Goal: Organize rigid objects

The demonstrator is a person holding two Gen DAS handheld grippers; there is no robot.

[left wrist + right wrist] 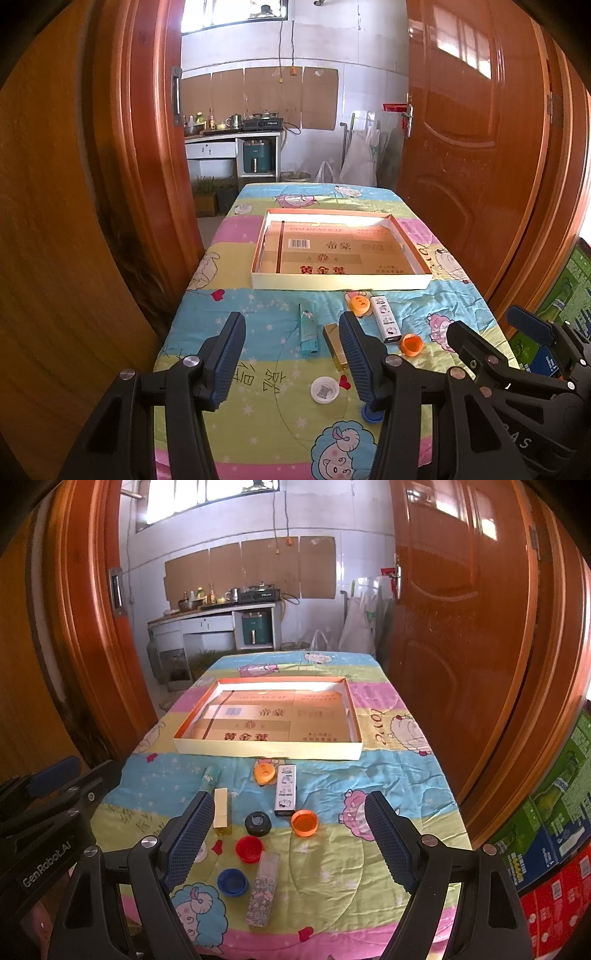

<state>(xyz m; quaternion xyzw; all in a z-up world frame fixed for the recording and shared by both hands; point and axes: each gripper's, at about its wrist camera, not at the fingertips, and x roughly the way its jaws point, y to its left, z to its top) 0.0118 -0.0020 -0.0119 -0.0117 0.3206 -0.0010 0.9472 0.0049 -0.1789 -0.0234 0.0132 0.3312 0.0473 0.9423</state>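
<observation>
A shallow cardboard tray [340,283] [266,751] lies on the table's middle. In front of it lie small items: a teal lighter [307,330] [210,777], a gold box [334,345] [221,812], a white lighter [385,323] [286,789], two orange caps [359,304] [412,344] [264,771] [304,822], a black cap [258,823], a red cap [249,849], a blue cap [232,881], a white cap [324,389], a floral lighter [263,893]. My left gripper [291,358] is open above the near items. My right gripper [290,840] is open, empty.
The table wears a cartoon-print cloth [258,302]. Wooden doors [472,147] [461,646] flank it on both sides. Coloured cartons [554,812] stand at the right. A kitchen counter [229,136] lies beyond the far edge.
</observation>
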